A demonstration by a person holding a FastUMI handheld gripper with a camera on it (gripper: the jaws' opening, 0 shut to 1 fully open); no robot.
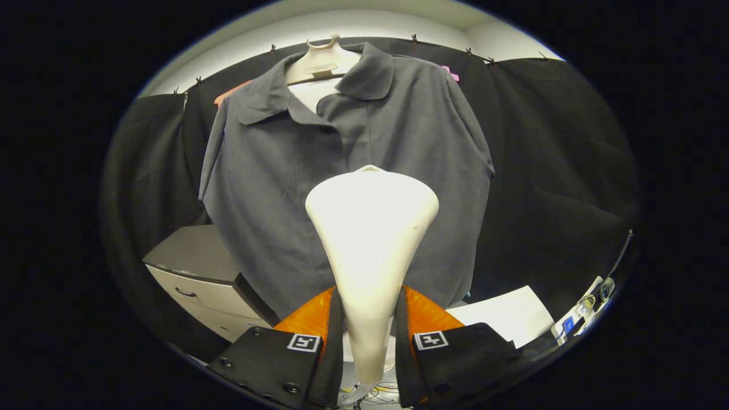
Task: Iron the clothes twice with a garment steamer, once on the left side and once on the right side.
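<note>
A dark grey collared shirt [364, 148] hangs on a pale hanger form [322, 62] against the booth wall, straight ahead of me. My gripper [370, 324] is shut on the handle of a white garment steamer [371, 228], one finger on each side of it. The steamer widens upward from between my fingers, and its broad head stands in front of the shirt's lower middle, a little right of the button placket. I cannot tell whether the head touches the cloth. The steamer hides part of the shirt's lower front.
A low cabinet with a dark top and a white drawer front [199, 279] stands below the shirt's left side. A white sheet [507, 313] lies below its right side. Small devices and cables [584, 310] sit further right. Cables [376, 393] trail beneath my fingers.
</note>
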